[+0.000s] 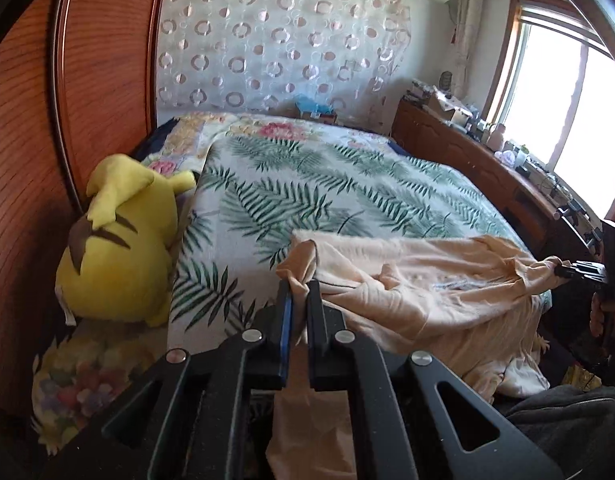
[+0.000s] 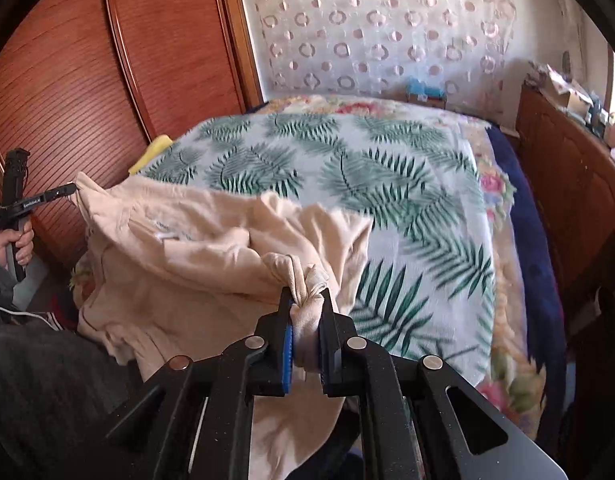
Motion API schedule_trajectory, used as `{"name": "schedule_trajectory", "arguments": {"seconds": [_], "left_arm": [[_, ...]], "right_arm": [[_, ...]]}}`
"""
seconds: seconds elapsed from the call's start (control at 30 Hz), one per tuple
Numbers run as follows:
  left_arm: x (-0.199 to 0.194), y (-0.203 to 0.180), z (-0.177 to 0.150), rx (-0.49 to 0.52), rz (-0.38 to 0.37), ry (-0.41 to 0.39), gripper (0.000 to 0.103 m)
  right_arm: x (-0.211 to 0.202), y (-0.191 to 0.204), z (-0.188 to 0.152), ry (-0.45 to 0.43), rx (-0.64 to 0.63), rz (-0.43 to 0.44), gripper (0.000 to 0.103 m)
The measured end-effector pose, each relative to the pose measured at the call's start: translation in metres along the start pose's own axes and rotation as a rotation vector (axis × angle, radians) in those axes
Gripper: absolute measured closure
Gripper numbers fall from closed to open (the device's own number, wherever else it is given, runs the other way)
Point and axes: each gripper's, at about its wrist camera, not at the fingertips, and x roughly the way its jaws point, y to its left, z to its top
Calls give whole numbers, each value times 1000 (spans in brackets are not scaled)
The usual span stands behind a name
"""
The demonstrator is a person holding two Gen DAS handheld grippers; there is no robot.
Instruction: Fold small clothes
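Peach cotton garment (image 1: 419, 280) held stretched between both grippers, above the near edge of the bed.
Left gripper (image 1: 298, 285) and right gripper (image 2: 307, 294) each pinch a bunched corner; beyond lies the palm-leaf printed blanket (image 1: 307, 184), beside it a yellow plush toy (image 1: 115, 240).

I count one peach garment (image 1: 419, 280), one leaf-print blanket (image 1: 307, 184), one yellow plush toy (image 1: 119, 248), one bed (image 2: 515, 344), and my two grippers: left gripper (image 1: 298, 285), right gripper (image 2: 307, 294).

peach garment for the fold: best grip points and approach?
Grip the peach garment at its two opposite corners, from the bed's near edge. The left gripper and right gripper already pinch bunched corners there, and the cloth spans between them over the leaf-print blanket.
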Motion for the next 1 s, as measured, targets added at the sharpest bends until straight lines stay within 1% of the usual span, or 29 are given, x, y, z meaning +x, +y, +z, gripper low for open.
{"name": "schedule_trajectory", "arguments": {"seconds": [0.07, 0.13, 0.17, 0.2, 0.23, 0.27, 0.3, 0.37, 0.4, 0.43, 0.5, 0.6, 0.7, 0.8, 0.9, 1.0], "left_arm": [[8, 5, -2, -7, 27, 27, 97], [10, 6, -1, -7, 37, 25, 97], [8, 6, 0, -7, 28, 19, 92], [8, 6, 2, -8, 15, 11, 85], [8, 6, 4, -8, 6, 3, 65], [10, 6, 8, -5, 8, -5, 53], [12, 6, 11, 0, 18, -1, 50], [22, 6, 17, 6, 36, 17, 39], [28, 6, 21, 9, 33, 19, 38], [31, 6, 23, 11, 32, 20, 38], [45, 7, 32, 22, 35, 31, 38], [66, 8, 41, 26, 40, 55, 38], [87, 11, 48, 15, 36, 94, 38], [106, 10, 52, 40, 37, 121, 38], [120, 8, 53, 66, 48, 147, 38], [129, 5, 52, 80, 53, 163, 38]], "right_arm": [[7, 2, -4, 31, -8, -26, 94], [12, 3, -3, 47, -13, -49, 85], [11, 4, -1, 47, -13, -51, 83], [10, 5, 2, 42, -15, -51, 81], [11, 6, 6, 37, -18, -53, 77], [13, 9, 12, 29, -24, -56, 74], [12, 9, 15, 19, -31, -60, 68], [13, 6, 20, -9, -36, -67, 64], [13, 6, 22, -16, -37, -73, 59], [16, 5, 24, -18, -38, -90, 57], [24, 1, 29, -26, -36, -110, 56], [44, -7, 37, -21, -23, -111, 50], [73, -14, 42, 7, -8, -129, 50], [92, -16, 51, 31, 8, -120, 50], [106, -20, 60, 47, 31, -108, 50], [121, -26, 68, 50, 79, -64, 50]]}}
